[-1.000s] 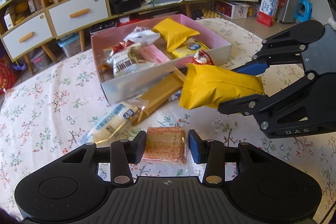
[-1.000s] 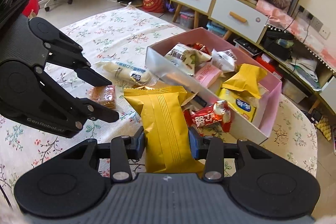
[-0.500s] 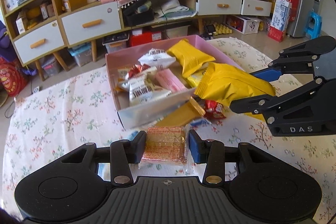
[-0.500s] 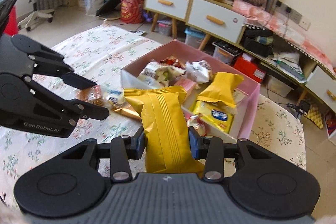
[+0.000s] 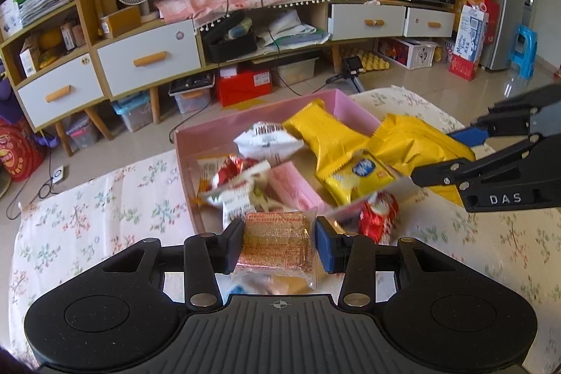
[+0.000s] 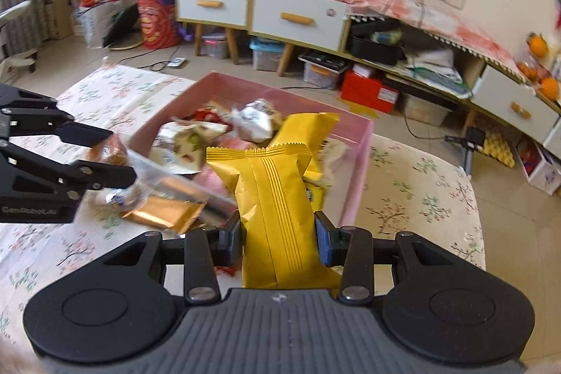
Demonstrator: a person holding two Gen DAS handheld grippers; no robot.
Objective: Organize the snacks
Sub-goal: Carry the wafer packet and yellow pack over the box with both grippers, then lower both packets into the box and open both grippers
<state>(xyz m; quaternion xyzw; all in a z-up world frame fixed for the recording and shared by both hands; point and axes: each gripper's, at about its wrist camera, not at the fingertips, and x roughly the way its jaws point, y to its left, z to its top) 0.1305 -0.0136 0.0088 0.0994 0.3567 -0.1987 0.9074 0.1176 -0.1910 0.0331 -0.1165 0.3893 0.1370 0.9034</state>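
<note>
While several packets already lie inside the pink box (image 5: 347, 106), remains unfinished: two snacks in mid-carry, plus a gold bar (image 6: 164, 216) and a red packet (image 5: 380, 216) on the floral tablecloth (image 5: 105, 198) just outside the box wall. Left gripper (image 5: 278, 242) clamped partway on an orange wafer pack (image 5: 277, 240), hanging at the near rim. Right gripper (image 6: 278, 239) pinched narrow on a yellow packet (image 6: 277, 209), held upright at the box's right side. Compared with a second back, both carried closer to the box and a little higher; right wrist rolled; grips unchanged; scene blurred by motion.
</note>
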